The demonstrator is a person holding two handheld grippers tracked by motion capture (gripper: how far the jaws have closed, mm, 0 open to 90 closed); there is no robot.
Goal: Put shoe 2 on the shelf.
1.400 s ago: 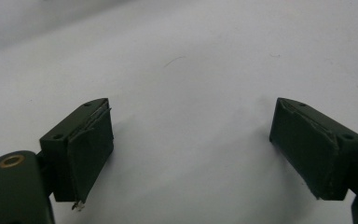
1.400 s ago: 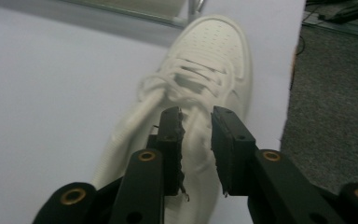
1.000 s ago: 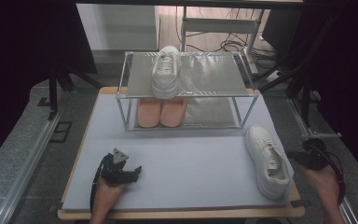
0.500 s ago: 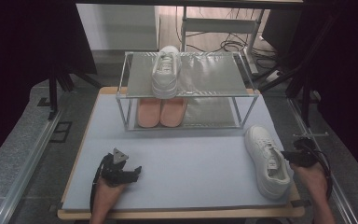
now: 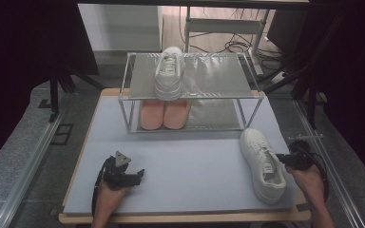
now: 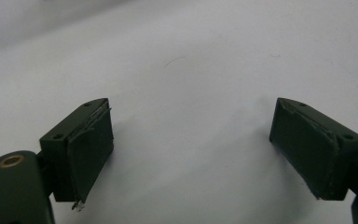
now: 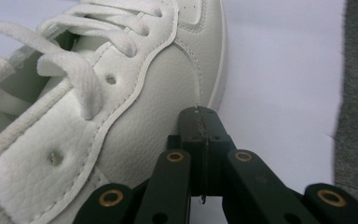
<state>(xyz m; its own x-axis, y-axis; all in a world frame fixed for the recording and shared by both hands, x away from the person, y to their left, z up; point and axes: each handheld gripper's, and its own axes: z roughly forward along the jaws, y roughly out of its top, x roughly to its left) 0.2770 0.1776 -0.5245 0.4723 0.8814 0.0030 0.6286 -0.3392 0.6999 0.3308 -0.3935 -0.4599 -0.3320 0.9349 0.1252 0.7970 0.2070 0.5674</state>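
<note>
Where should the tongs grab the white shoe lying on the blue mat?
Best guess: the collar wall of the white shoe, approached from its outer right side, where the right tongs sit shut against it. The shoe stands upright on its sole, so its open mouth lets one jaw slip inside, one outside.

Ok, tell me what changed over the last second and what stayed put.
The right gripper came in from the table's right edge toward the loose white shoe; its shut jaws now sit at the shoe's side, gripping nothing. The shoe itself has not shifted. The left gripper rests open on the mat as before. The shoe on the rack and the pink pair below are unchanged.
</note>
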